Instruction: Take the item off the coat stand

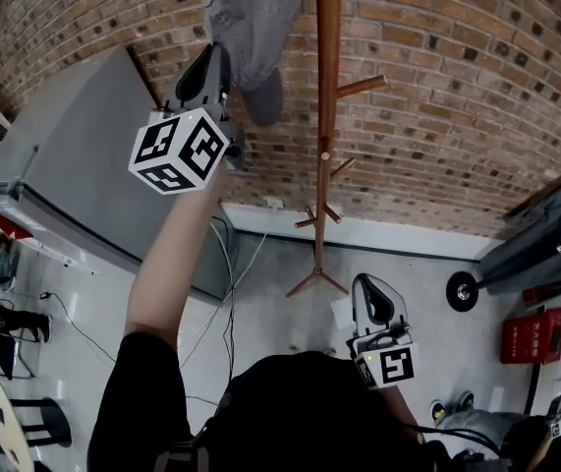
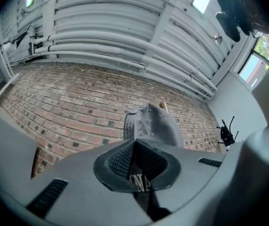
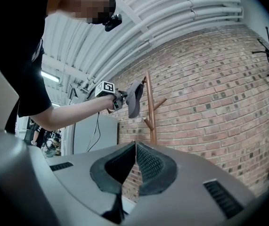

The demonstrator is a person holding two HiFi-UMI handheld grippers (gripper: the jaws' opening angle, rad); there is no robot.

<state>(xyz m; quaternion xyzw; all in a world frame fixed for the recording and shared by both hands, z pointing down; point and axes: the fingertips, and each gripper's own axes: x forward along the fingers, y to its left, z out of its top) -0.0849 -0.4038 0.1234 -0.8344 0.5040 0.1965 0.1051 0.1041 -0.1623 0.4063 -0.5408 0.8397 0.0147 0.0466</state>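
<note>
My left hand-held gripper (image 1: 219, 67) is raised to the top of the coat stand (image 1: 327, 116). Its jaws are clamped tight on the dark brim of the grey cap (image 1: 251, 23). The cap hangs at the stand's top end, and a wooden tip shows just behind its crown, with the brick wall (image 1: 437, 87) behind it. My right hand-held gripper (image 1: 370, 288) is held low, well apart from the stand. Its jaws are pressed together with nothing between them.
</note>
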